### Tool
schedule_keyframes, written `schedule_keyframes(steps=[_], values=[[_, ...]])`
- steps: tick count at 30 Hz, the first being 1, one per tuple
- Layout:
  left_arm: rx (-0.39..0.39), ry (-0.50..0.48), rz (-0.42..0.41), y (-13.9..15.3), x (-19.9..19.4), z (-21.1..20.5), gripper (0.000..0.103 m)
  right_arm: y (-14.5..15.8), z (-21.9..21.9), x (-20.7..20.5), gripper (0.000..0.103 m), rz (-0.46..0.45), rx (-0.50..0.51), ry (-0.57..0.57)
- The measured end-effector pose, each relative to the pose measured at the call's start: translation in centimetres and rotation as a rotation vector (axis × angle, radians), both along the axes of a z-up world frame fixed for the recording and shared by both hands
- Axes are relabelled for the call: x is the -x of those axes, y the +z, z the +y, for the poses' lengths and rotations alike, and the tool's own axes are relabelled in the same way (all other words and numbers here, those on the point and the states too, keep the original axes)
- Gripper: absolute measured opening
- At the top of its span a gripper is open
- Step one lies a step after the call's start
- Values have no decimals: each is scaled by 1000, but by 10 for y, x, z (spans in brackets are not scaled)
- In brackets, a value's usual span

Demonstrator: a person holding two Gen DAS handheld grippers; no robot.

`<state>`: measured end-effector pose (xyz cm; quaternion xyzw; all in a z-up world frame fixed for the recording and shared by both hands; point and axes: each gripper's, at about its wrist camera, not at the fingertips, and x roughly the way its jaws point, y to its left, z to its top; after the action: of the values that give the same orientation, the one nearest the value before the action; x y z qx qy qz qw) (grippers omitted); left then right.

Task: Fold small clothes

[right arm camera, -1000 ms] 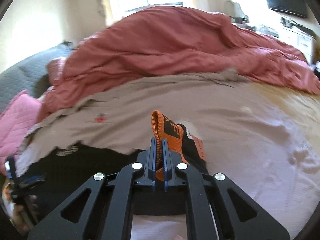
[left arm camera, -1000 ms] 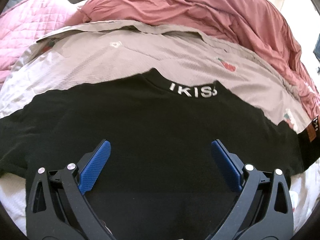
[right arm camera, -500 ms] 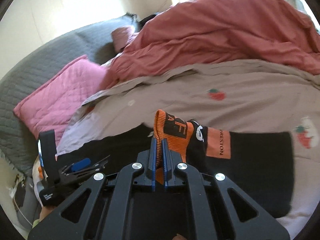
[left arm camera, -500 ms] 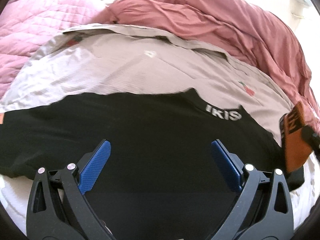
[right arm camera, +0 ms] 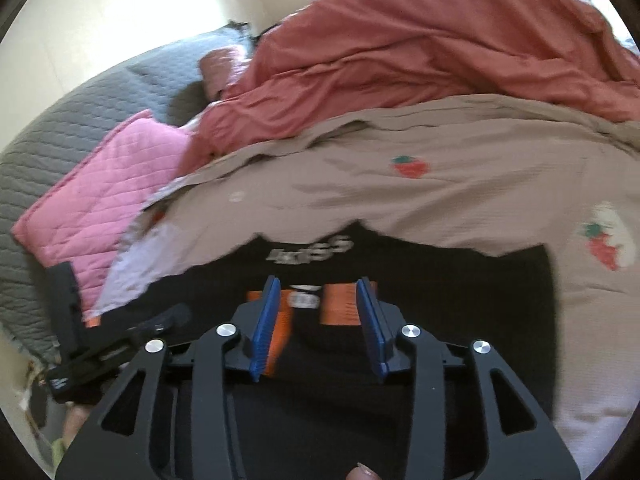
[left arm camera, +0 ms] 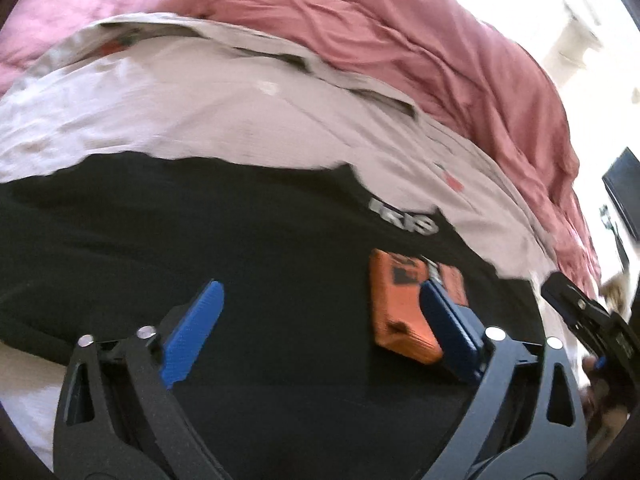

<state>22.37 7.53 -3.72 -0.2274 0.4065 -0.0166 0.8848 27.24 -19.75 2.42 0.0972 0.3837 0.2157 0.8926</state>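
A black shirt (left arm camera: pixel 224 248) with white collar lettering (left arm camera: pixel 402 221) lies flat on the bed. Its orange-cuffed sleeve (left arm camera: pixel 400 308) is folded inward and rests on the shirt body. My left gripper (left arm camera: pixel 320 332) is open and empty, low over the shirt, with the orange cuff just inside its right finger. In the right wrist view the shirt (right arm camera: pixel 460 320) and the orange cuff (right arm camera: pixel 340 306) lie between the fingers of my right gripper (right arm camera: pixel 320 324), which is open and holds nothing. The right gripper also shows in the left wrist view (left arm camera: pixel 580 312).
The shirt lies on a beige sheet (right arm camera: pixel 460 184) with strawberry prints. A rumpled red duvet (right arm camera: pixel 440 52) is heaped behind it. A pink quilted pillow (right arm camera: pixel 100 196) and grey quilted headboard (right arm camera: pixel 80 112) are at the left. The left gripper shows at the left (right arm camera: pixel 92 344).
My right gripper carried the orange-cuffed sleeve leftward over the shirt body, then opened and let it go. My left gripper stayed open and shifted left over the shirt.
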Motion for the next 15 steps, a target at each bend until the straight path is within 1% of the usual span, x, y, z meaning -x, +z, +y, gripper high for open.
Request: schedule_keyframes(steps=[1,2,4,7,9,11,12,13,15], values=[[3,-25,-2,-1,-1,-8,74,-3,-10,0,45,8,6,-23],[12,-63,0,-2,-2,-19,71,-6,-18,2,45,16,9,-39],[40,-116,9,-7,-5,-34,59,-11,-33,4,45,24,17,-66],[68,-147,47,-20,-10,-48,57,-16,-55,10,46,22,38,-104],[52,-132,64,-30,-15,-56,57,-19,-67,14,46,12,56,-128],[19,-119,45,-33,-19,-64,57,-23,-74,17,46,5,76,-145],[1,-121,38,-33,-20,-68,49,-25,-77,18,46,4,84,-153],[-25,-133,26,-31,-21,-75,26,-28,-79,19,46,8,88,-163],[-53,-142,18,-30,-19,-79,18,-33,-81,18,46,24,86,-173]])
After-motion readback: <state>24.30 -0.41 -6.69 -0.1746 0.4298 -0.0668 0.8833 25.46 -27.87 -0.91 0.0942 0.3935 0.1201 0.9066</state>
